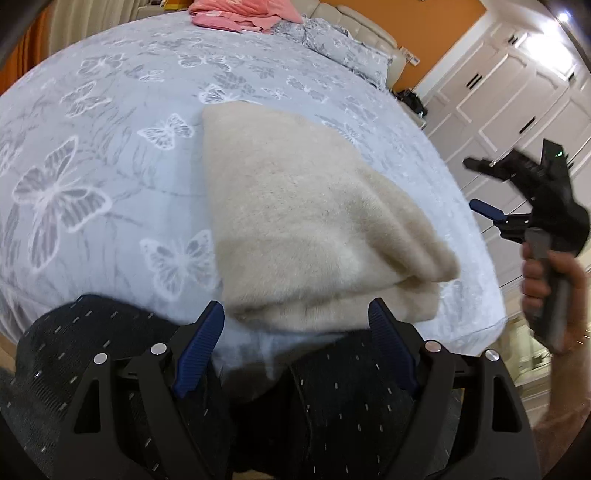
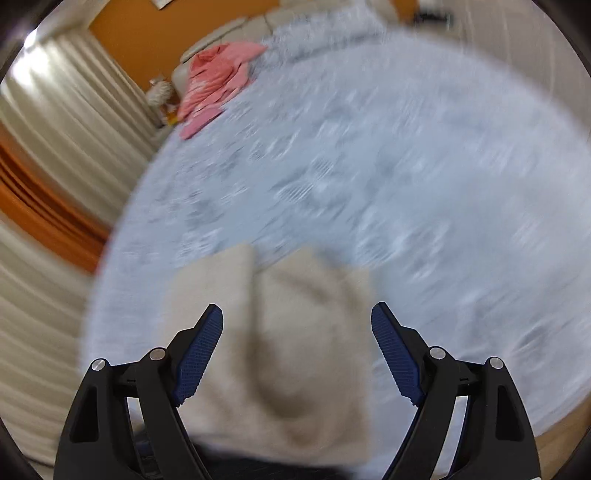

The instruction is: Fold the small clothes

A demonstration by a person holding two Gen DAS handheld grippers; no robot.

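A cream fleece garment point(image 1: 295, 221) lies folded on the bed point(image 1: 110, 147), just ahead of the left tongs point(image 1: 295, 325). Its thick folded edge faces those tongs, and its layers stack up toward their right side. The left tongs stand wide apart with nothing between the 2 blue pads point(image 1: 201, 347) — the near edge of the garment sits just beyond the tips, not touching them as far as the left wrist view shows. Under the left tongs, dark cloth with small pale dashes point(image 1: 351, 398) fills the lower part of that view.

To the right of the left tongs and well apart from them, a hand point(image 1: 554, 295) grips the handle of the right tongs point(image 1: 480, 184), which sit off the bed's edge in front of white cupboard doors point(image 1: 517, 92).

In the right wrist view, which is heavily blurred, the right tongs point(image 2: 297, 325) are also spread wide and clamp nothing. The same garment point(image 2: 295, 350) lies below and between their pads point(image 2: 199, 354); whether it touches them cannot be told through the blur.

Far ahead of both tongs, near the head of the bed, a pink garment point(image 1: 243, 13) lies crumpled — beside a pillow point(image 1: 332, 44) in the bedspread's butterfly print.
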